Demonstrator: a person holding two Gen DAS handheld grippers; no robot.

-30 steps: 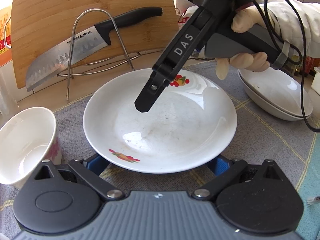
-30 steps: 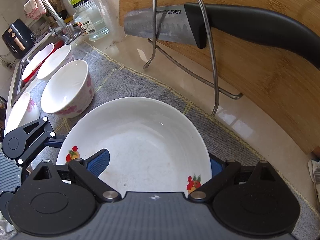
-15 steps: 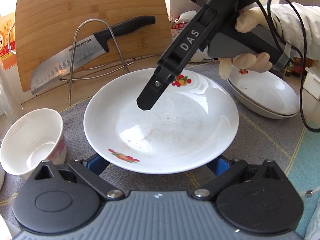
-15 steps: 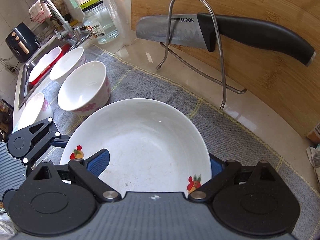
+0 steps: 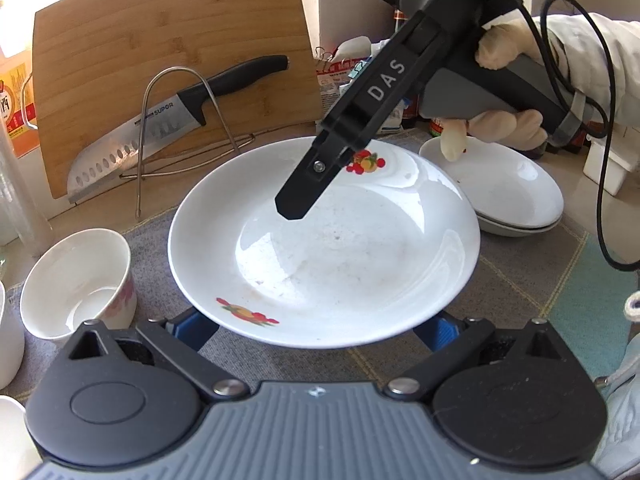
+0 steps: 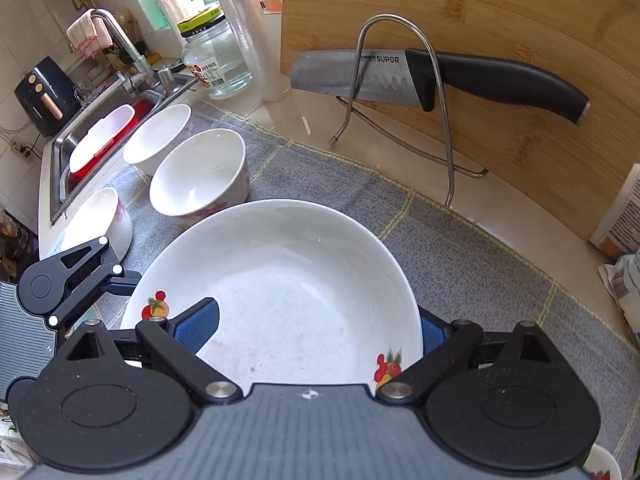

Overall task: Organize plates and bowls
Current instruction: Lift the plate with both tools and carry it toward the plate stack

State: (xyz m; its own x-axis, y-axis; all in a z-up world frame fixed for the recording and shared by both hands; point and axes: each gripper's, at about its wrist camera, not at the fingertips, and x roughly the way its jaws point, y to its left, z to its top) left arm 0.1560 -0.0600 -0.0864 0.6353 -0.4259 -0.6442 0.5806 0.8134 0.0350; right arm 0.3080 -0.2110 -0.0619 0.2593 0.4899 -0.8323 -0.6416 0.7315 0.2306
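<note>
Both tongs grip one white plate (image 5: 344,264): the right tongs (image 6: 316,330) pinch its far rim, the left tongs (image 5: 320,330) the near rim.

A beige counter (image 6: 384,136) carries a grey mat (image 6: 460,264), a wire rack (image 6: 444,128) and a glass jar (image 6: 216,60).

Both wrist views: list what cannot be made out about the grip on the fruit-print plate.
- Left wrist view: the plate covers the left gripper's jaws, so contact is unseen.
- Right wrist view: the right gripper's right pad is behind the rim; clamped or not is unclear.
- Both views: the plate's underside is hidden, so whether it is lifted cannot be told.
</note>
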